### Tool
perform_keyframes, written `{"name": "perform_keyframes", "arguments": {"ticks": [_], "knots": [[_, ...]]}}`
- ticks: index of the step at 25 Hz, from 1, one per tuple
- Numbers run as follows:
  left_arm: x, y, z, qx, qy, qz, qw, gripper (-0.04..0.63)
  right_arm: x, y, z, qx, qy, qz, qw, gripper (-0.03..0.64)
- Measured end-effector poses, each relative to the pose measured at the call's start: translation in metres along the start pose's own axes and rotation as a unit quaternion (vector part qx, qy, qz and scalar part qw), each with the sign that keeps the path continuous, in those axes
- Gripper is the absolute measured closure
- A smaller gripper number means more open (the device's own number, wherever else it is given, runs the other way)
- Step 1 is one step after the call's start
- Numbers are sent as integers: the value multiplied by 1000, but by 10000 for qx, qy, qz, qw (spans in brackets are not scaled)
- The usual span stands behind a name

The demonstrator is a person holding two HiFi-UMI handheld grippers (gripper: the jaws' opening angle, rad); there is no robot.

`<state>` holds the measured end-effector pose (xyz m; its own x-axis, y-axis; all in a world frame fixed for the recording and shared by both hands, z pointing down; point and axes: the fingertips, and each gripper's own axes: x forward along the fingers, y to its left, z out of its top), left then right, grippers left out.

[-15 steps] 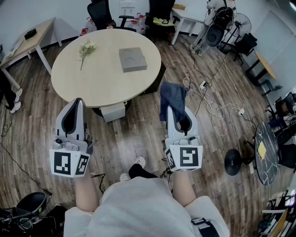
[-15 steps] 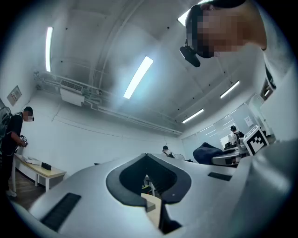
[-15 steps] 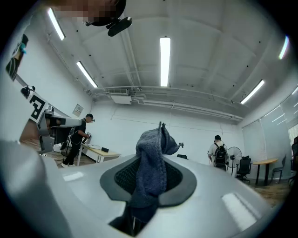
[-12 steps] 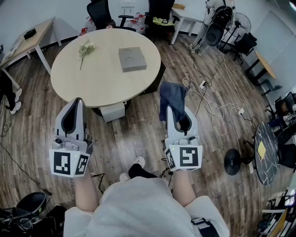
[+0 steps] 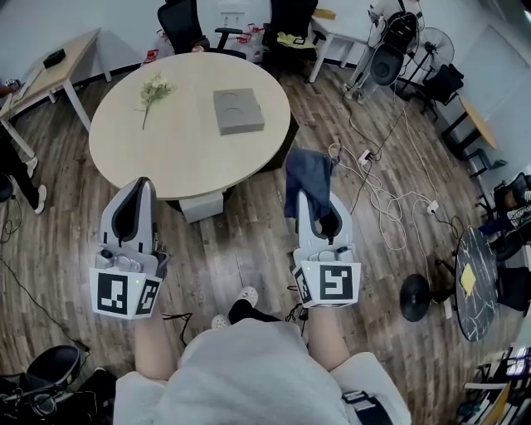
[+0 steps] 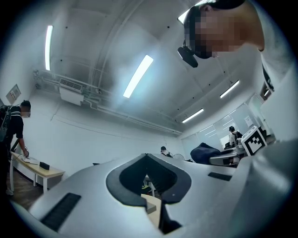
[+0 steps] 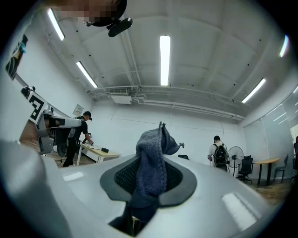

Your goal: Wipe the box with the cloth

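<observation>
The flat grey box (image 5: 238, 110) lies on the round pale wooden table (image 5: 174, 149), right of its middle. Both grippers hover over the floor on my side of the table, short of the box. My right gripper (image 5: 314, 199) is shut on a dark blue cloth (image 5: 308, 175), which sticks out past its tips and droops. In the right gripper view the cloth (image 7: 153, 160) stands bunched between the pads of the right gripper (image 7: 150, 195). My left gripper (image 5: 138, 186) sits by the table's near edge; in the left gripper view the left gripper (image 6: 147, 159) has its jaws together with nothing in them.
A sprig of flowers (image 5: 153, 88) lies on the table's far left. A white bin (image 5: 203, 202) stands under the table. Cables (image 5: 377, 195) trail over the wooden floor at right, by a fan base (image 5: 415, 292). Office chairs (image 5: 181, 25) and a desk (image 5: 51, 73) stand behind.
Both grippers have stayed nearly still, the cloth still held in the right one. The view has shifted slightly, and a person at the far left edge has moved.
</observation>
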<state>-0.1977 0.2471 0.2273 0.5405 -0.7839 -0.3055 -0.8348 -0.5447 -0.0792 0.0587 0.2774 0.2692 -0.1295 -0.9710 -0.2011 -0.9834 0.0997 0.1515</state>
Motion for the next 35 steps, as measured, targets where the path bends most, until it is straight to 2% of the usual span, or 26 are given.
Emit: {"name": "perform_keyframes", "arguments": {"ticks": [12,21,26,35], "knots": [[74,2,-13,69,-113,38,9999,588,64,-41,-18,149,-57,158,9997,526],[124,-25,-23,50,-224,-14,9997,588,91,-71,-31,64,-95,462,9989,526],[142,-39,-36,41,-78,-74,9999,588,100,-80,-41,212,-84,553,9982,526],[181,-36,-52,101,6,-208,9997,588,123,-94,-60,307,15,539,9981,526]]}}
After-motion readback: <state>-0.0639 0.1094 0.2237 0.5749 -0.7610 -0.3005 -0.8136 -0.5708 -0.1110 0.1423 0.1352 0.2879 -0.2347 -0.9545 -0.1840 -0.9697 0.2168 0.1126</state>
